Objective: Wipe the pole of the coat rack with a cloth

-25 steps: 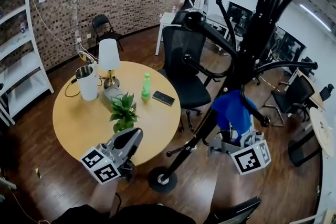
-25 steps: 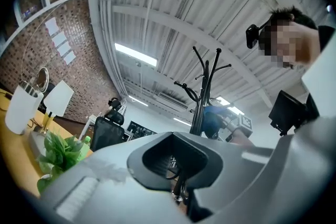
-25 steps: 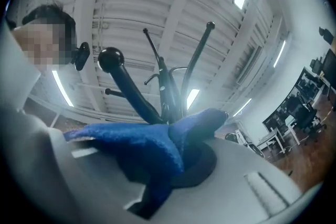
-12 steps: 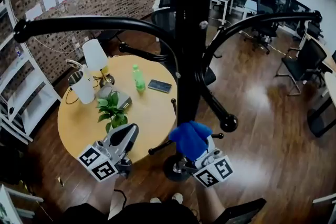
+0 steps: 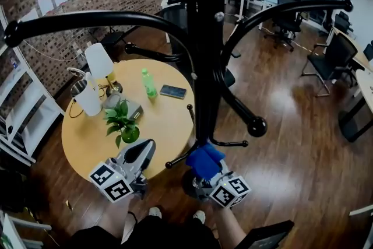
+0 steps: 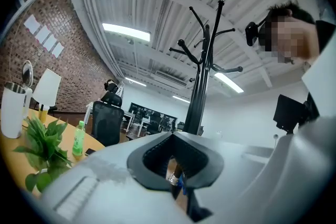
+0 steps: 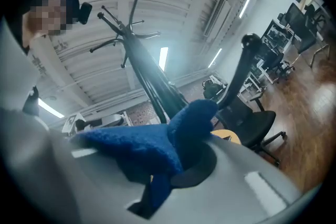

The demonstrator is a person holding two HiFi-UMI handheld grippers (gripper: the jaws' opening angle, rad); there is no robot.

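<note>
The right gripper (image 5: 208,175) is held low, near the person's feet, its jaws pointing away toward the foot of the coat rack and clamped on a bunched blue cloth (image 5: 203,160). The cloth sits at the lowest stretch of the black pole (image 5: 207,67), just above the base; whether it presses on the pole cannot be told. In the right gripper view the pole rises right behind the cloth. To the left the left gripper (image 5: 143,151) hangs low at the near edge of the round table (image 5: 81,140), jaws together and empty, well apart from the pole
</note>
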